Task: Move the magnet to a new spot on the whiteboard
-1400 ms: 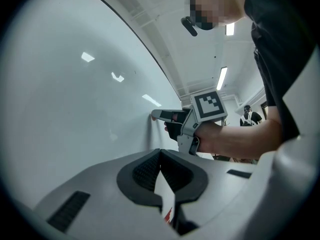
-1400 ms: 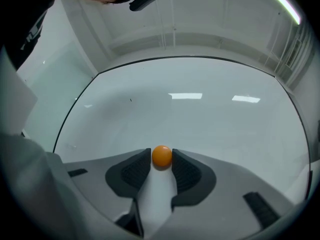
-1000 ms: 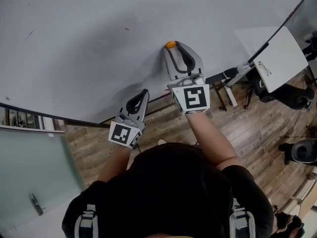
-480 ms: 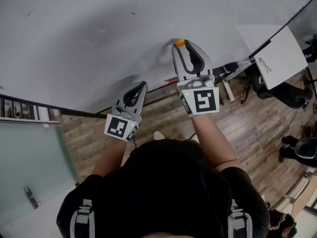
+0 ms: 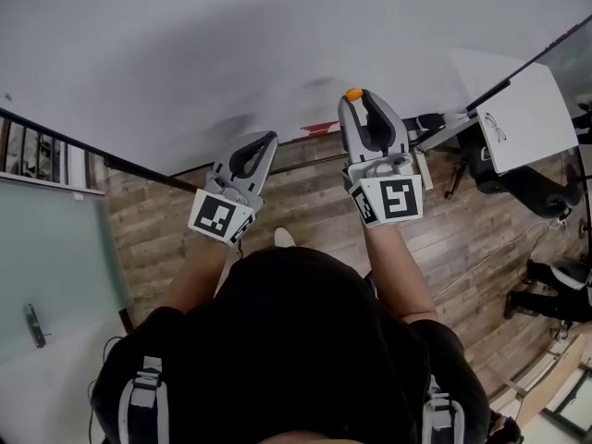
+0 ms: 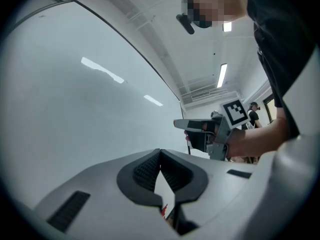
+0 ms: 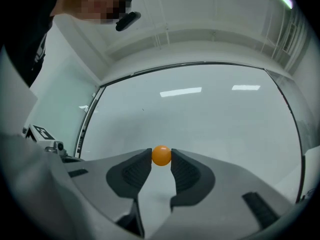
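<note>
The right gripper [image 5: 358, 99], a smooth grey plastic tool with ribbed black rubber pads, is pinching a small, glossy orange ball-shaped magnet [image 7: 161, 155] between the very tips of its jaws. The pads are pressing on both sides of the ball, and the hollow behind them is standing empty. In the head view the magnet is showing just right of centre, over the lower edge zone of the large, smooth white whiteboard [image 5: 277, 54]. Whether the ball is touching the board or sitting just off it cannot be told from any view.

The left gripper [image 5: 267, 140], made of the same grey plastic, is pointing at the board to the left of centre. Its jaws are meeting at the tips with nothing between them, leaving only a narrow diamond-shaped gap lower down between the ribbed pads. Each gripper is carrying a white cube printed with black square markers [image 5: 398, 200].

The whiteboard is reflecting long ceiling lights, and its top and left side are running out of the frame. A small red thing [image 5: 319, 128] is lying by its dark lower rail, too small to identify. Below, a brown wood-plank floor [image 5: 305, 202] is showing between the forearms. At the right edge a smaller white panel [image 5: 523, 109] with a faint scribble is leaning, partly cut off. The person's black shirt is filling the bottom of the frame.
</note>
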Demonstrator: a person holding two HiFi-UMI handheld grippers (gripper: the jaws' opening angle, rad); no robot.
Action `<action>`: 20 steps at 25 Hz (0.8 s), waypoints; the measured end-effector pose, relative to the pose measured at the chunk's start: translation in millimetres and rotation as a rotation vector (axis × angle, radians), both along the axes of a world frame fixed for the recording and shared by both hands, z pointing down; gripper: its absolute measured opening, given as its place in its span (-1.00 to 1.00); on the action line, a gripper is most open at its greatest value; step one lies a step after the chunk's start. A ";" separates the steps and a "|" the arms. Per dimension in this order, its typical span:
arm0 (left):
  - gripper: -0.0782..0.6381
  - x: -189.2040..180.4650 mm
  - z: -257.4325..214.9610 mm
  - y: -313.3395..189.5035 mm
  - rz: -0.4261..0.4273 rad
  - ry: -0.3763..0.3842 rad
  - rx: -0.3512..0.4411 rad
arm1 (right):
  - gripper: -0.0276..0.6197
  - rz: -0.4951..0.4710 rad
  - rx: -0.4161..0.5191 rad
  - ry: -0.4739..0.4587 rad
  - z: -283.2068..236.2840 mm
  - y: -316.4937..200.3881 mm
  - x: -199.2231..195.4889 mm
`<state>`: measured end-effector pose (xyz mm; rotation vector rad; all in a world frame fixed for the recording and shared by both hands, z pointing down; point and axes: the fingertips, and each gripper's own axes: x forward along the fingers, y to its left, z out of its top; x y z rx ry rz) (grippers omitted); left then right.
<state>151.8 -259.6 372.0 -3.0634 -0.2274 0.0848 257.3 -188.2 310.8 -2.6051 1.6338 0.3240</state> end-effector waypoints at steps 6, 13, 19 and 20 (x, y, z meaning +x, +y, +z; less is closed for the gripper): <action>-0.77 -21.2 -4.9 43.2 -0.031 -0.013 -0.034 | -0.55 -0.098 -0.001 -0.030 11.6 48.8 -33.7; -0.77 -57.5 -4.5 88.2 -0.064 -0.025 -0.030 | -0.55 -0.232 -0.047 -0.053 33.6 95.9 -84.4; -0.77 -80.8 5.2 116.8 -0.087 -0.052 -0.029 | -0.55 -0.289 -0.079 -0.067 50.2 129.5 -109.2; -0.77 -83.7 6.5 120.8 -0.088 -0.056 -0.031 | -0.55 -0.297 -0.084 -0.068 52.7 133.3 -112.7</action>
